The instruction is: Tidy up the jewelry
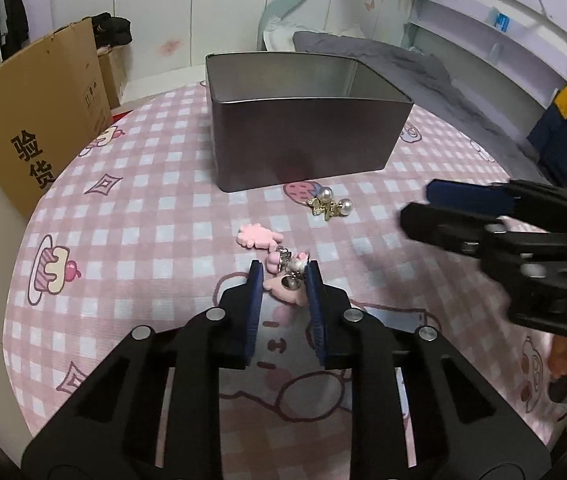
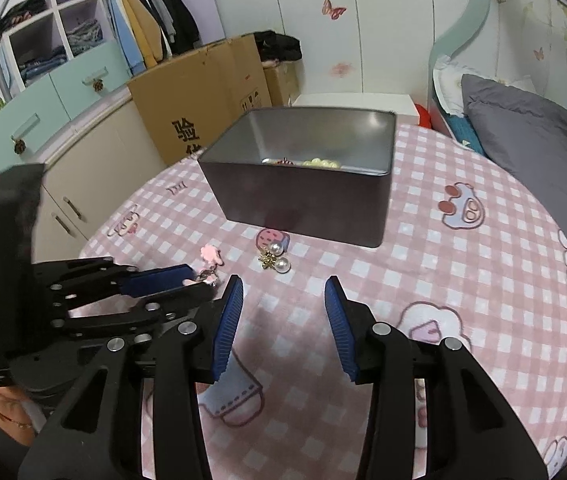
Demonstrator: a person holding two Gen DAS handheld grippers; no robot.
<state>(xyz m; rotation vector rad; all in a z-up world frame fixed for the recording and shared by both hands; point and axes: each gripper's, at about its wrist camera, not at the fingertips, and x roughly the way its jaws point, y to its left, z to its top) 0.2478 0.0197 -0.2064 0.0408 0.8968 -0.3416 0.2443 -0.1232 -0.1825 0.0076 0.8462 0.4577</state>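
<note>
Left wrist view: the left gripper (image 1: 283, 270) has its fingers narrowed around the pink charm (image 1: 281, 274) on the table (image 1: 143, 208), well short of the tin (image 1: 303, 140) (whether the pads press yet cannot be told). Right wrist view: the right gripper (image 2: 283, 292), half spread and empty, hangs before the pearl earrings (image 2: 275, 258) by the tin's (image 2: 303, 204) near wall; the pickup step is in hand, and next likely comes a firm pinch, then a lift over the rim.

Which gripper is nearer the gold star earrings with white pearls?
Right. The right gripper is open just short of the gold star earrings with white pearls; the left gripper sits farther off, around the pink charm.
</note>
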